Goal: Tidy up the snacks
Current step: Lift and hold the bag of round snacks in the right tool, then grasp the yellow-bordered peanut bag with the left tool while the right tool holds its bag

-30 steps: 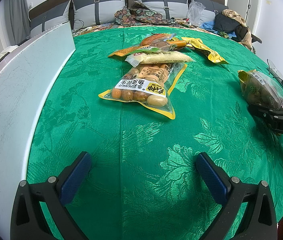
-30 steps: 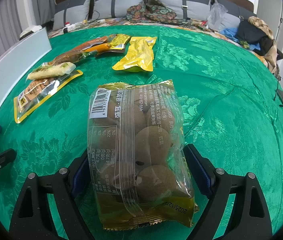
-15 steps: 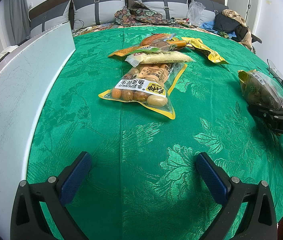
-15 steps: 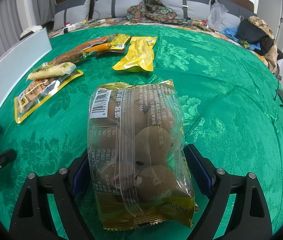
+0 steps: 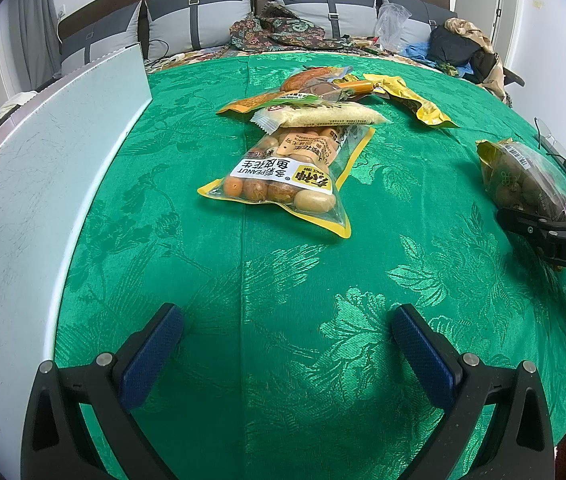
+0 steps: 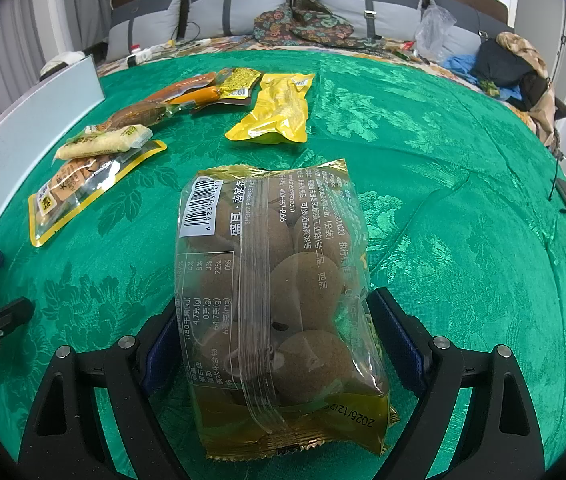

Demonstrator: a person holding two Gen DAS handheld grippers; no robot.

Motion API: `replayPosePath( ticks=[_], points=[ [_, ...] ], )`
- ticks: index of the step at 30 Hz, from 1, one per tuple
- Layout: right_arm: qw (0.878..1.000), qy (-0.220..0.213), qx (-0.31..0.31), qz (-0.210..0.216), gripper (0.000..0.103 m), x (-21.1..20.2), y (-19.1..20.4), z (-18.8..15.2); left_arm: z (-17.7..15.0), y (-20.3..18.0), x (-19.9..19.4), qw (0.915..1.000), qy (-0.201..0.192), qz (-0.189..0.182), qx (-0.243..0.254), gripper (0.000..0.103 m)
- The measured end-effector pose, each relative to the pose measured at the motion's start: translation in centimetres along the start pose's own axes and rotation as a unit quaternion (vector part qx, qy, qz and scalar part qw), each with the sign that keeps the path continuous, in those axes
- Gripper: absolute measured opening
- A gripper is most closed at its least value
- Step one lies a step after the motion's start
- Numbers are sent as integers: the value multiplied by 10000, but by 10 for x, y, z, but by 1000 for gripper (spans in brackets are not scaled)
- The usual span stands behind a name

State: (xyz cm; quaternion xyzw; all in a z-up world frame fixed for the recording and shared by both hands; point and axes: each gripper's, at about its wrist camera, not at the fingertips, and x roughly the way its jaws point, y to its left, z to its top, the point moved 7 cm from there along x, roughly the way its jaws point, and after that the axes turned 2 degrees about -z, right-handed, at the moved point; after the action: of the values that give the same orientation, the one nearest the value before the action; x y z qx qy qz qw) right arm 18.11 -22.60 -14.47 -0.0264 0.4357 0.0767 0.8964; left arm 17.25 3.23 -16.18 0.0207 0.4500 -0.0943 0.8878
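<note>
Between the right gripper's (image 6: 279,344) closed-in pads, the brown-ball snack bag (image 6: 279,292) sits unchanged, nothing moved; peanut bag (image 5: 283,180) waits at twelve o'clock before the spread, empty left gripper (image 5: 283,344).

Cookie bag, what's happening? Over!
Right gripper shut on cookie bag. Left gripper open, empty, over green cloth. Nothing in the way.

1. The peanut bag (image 5: 283,178) lies mid-bench (image 5: 283,320), with a rice cracker pack (image 5: 319,116) across its far end.
2. A board (image 5: 43,168) stands along the bench's left edge.
3. The cookie bag (image 6: 279,304) lies to the right, well apart.
4. Pillows (image 5: 199,16) line up behind.
</note>
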Motion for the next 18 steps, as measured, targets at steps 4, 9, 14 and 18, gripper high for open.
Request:
replayPosePath(
  ticks=[4,9,14,18],
  points=[
    [10000,0,0,1,90,0,-1,0,0,0,0,10000,0,-2,0,103],
    [10000,0,2,3,90,0,0,0,0,0,0,10000,8,-11,1,103],
    [10000,1,2,3,90,0,0,0,-3,1,-4,9990,404,-201,72,103],
    [10000,1,3,4,90,0,0,0,17,0,-17,9980,301,-562,-39,103]
  ],
)
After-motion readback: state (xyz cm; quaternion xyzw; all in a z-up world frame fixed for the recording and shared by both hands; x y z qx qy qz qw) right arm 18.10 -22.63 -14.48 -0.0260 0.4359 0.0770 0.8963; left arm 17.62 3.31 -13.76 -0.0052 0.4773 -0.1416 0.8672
